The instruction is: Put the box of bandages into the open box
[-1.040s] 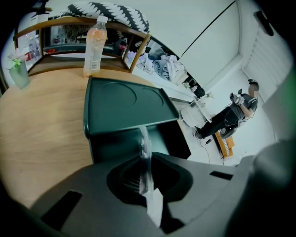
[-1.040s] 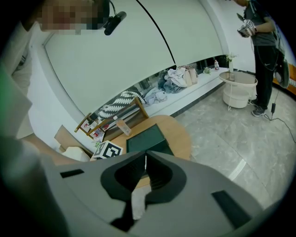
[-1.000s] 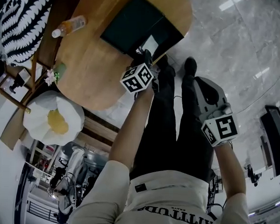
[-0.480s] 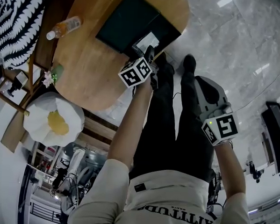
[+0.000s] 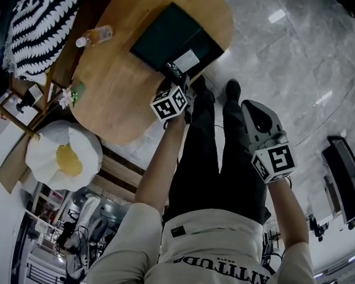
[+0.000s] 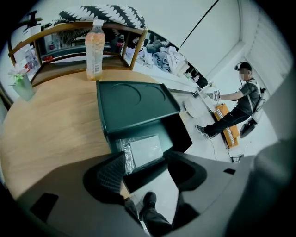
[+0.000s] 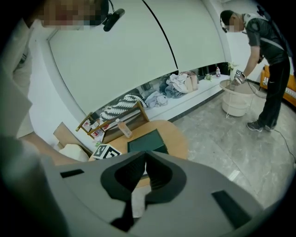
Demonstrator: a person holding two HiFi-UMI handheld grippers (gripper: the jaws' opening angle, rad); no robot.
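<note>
At the near edge of the round wooden table (image 6: 51,125), your left gripper (image 6: 145,162) hangs over the front of the open box (image 6: 132,99). Its fingers (image 6: 111,173) are opening and stand wide apart, with nothing between them; through the gap you see the box's dark front wall, the floor and one of your shoes.

The box of bandages (image 6: 144,149) lies flat inside the open box, pale and wrapped in clear film, just beyond the fingertips and apart from them. The box is dark green, and its raised lid leans back toward the middle of the table.

Your right gripper (image 7: 145,159) is held back over your legs, well apart from the table, and its fingers are pressed together on nothing.

Farther across the table a plastic bottle (image 6: 95,51) of orange drink stands upright near the far edge, and a small cup of flowers (image 6: 22,83) stands off to the left. Behind them is a wooden rack with a striped cushion (image 5: 44,18) on top. A person (image 6: 240,99) in dark clothes sits well beyond the table, to the right.
</note>
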